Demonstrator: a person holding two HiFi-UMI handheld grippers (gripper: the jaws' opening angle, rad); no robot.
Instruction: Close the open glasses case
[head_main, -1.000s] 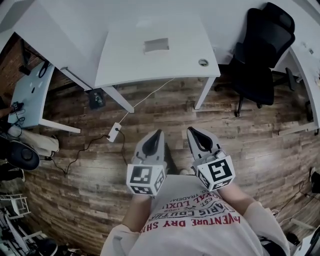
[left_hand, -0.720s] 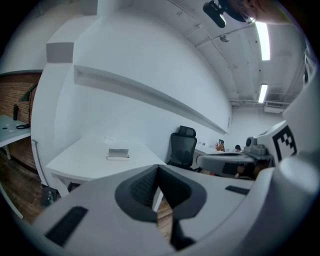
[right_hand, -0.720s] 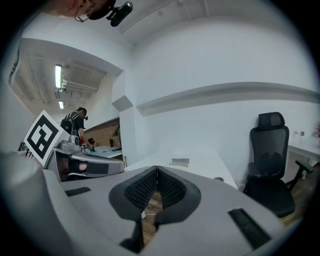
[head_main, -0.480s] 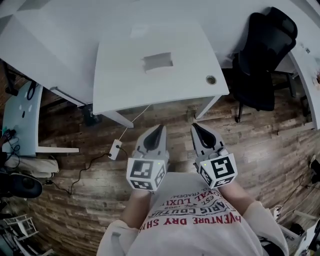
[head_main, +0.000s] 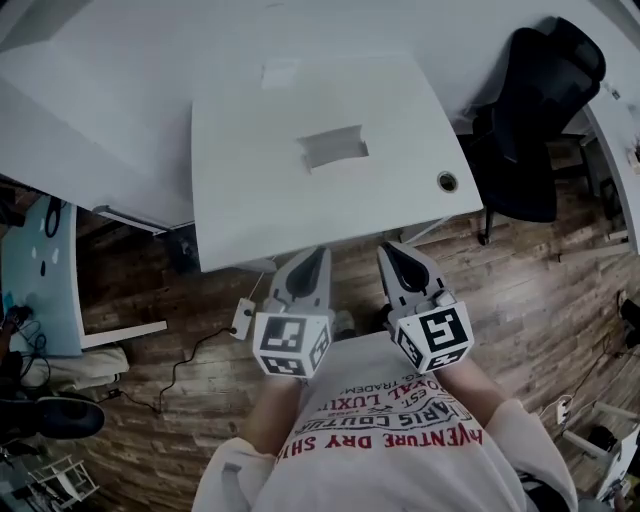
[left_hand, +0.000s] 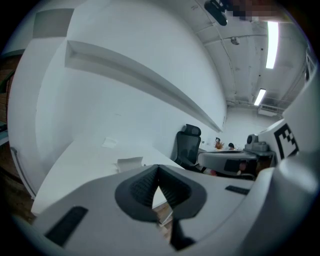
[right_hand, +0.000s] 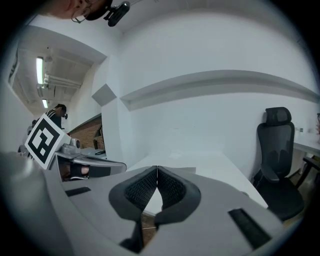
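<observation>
An open grey glasses case (head_main: 335, 147) lies in the middle of the white desk (head_main: 240, 190) in the head view; it also shows as a pale case (left_hand: 130, 164) on the desk in the left gripper view. A small white slip (head_main: 279, 74) lies farther back on the desk. My left gripper (head_main: 316, 256) and right gripper (head_main: 385, 252) are held side by side near my body, just short of the desk's front edge. Both are shut with nothing between the jaws, well short of the case.
A black office chair (head_main: 540, 110) stands to the right of the desk, also seen as a chair (right_hand: 277, 160) in the right gripper view. A cable hole (head_main: 447, 181) sits at the desk's near right corner. A power adapter (head_main: 242, 316) with its cord lies on the wood floor.
The view has moved toward the desk: the desk and the case now appear closer and lower in the head view. Both grippers stay shut and side by side.
</observation>
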